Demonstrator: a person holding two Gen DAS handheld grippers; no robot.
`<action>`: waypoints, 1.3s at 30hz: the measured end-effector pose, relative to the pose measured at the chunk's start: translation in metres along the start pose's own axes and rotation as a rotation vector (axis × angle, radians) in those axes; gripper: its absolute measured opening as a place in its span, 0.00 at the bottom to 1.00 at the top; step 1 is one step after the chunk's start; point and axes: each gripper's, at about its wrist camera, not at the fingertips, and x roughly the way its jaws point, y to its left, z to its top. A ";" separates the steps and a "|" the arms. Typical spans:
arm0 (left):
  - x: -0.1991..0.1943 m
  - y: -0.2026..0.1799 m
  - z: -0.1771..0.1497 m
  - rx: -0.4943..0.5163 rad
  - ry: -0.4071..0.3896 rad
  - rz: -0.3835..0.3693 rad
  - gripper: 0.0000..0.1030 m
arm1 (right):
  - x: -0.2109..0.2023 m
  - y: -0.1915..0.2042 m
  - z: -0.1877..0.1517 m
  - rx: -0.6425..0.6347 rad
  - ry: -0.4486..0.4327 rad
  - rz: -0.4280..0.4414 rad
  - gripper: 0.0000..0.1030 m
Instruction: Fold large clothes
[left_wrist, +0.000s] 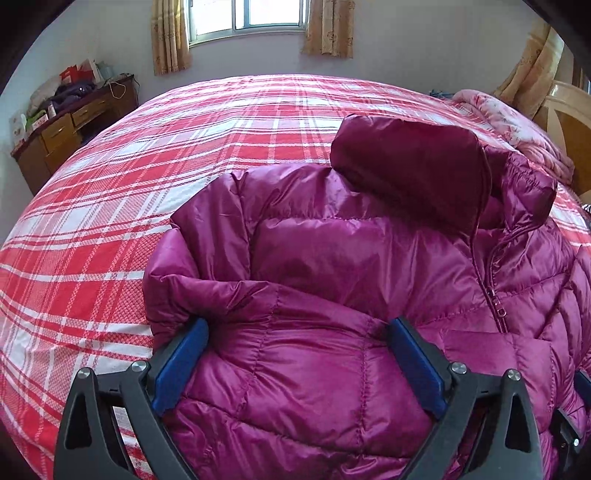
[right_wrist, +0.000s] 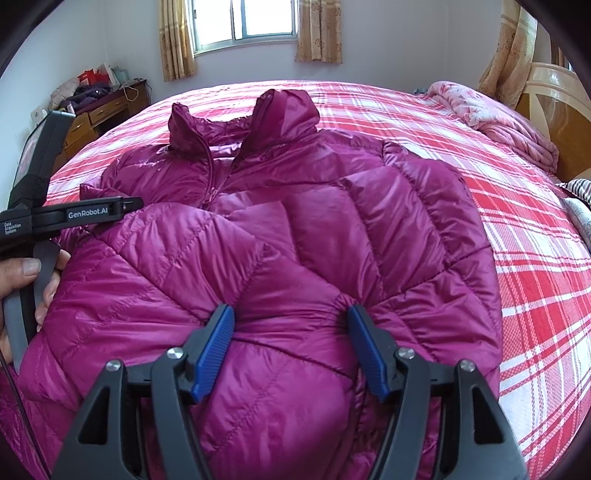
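Jacket: we see a magenta quilted down jacket (right_wrist: 295, 229) lying front-up on the red plaid bedspread (left_wrist: 110, 206), hood (left_wrist: 410, 173) toward the window (right_wrist: 245, 22).
Left gripper (left_wrist: 299, 332): our blue pads spread wide, folded sleeve fabric bulging between them.
Right gripper (right_wrist: 290, 314): pads apart, pressing puffy fabric near the hem.
Surroundings: wooden desk (left_wrist: 62, 129), pink blanket (right_wrist: 491, 118).

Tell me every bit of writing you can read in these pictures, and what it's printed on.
"GenRobot.AI": white letters on the side of the black left gripper, seen from the right wrist camera.
"Data Acquisition System": small white print on the same gripper, only just legible.
Boxes and packets on the wooden desk: any print is too small and blurred to read.
The purple down jacket and the plaid bedspread show no writing.
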 end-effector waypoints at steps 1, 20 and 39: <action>0.001 -0.001 0.000 0.006 0.003 0.007 0.97 | 0.000 0.001 0.000 0.000 0.000 -0.001 0.65; -0.038 0.011 0.000 -0.012 -0.023 0.031 0.98 | -0.019 -0.005 0.011 -0.043 0.038 0.076 0.67; 0.031 -0.012 0.132 0.102 -0.008 0.073 0.98 | 0.069 -0.027 0.202 -0.060 0.063 0.064 0.82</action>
